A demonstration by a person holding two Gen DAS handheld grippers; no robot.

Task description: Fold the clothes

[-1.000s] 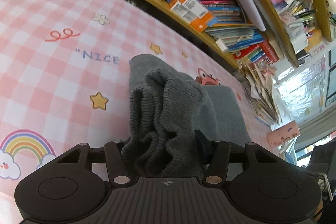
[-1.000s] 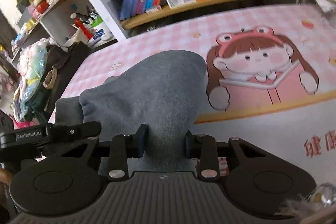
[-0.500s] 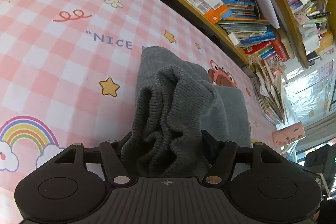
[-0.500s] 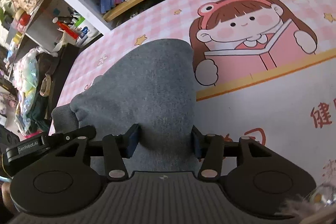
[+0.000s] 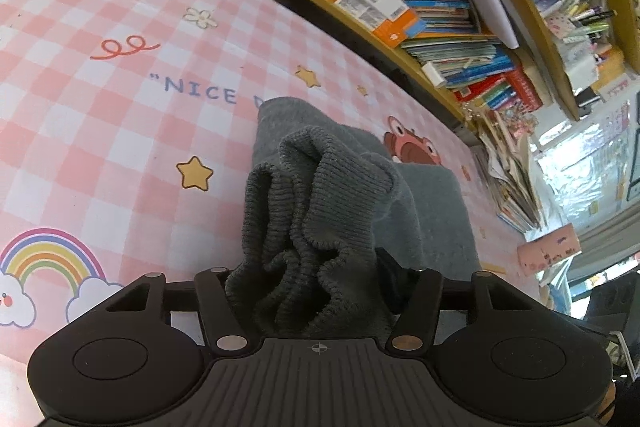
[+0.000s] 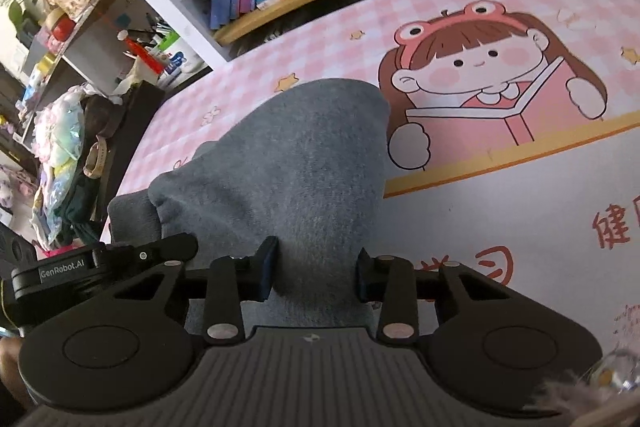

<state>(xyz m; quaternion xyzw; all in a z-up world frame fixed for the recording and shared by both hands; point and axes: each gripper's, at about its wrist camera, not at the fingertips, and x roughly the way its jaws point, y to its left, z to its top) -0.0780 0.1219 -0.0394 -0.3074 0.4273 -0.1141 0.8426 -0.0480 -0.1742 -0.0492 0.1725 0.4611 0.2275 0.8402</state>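
A grey garment (image 6: pixel 296 163) lies on the pink cartoon-print table cover (image 5: pixel 100 99). My left gripper (image 5: pixel 316 279) is shut on its bunched ribbed hem (image 5: pixel 316 211), which stands up between the fingers; the rest of the garment (image 5: pixel 432 223) stretches away beyond it. My right gripper (image 6: pixel 314 267) is shut on a smooth part of the same garment, which drapes forward from the fingers onto the table. The left gripper's body (image 6: pixel 100 259) shows at the left of the right wrist view, close beside the right one.
A wooden bookshelf (image 5: pixel 400 11) packed with books runs along the far edge of the table. A white shelf unit with clutter and bags (image 6: pixel 68 99) stands past the table's left end. Stacked papers (image 5: pixel 508 183) sit near the window side.
Both grippers keep their hold on the garment. The views have shifted slightly, the right one back toward the table's far side; the cloth's shape has hardly changed.
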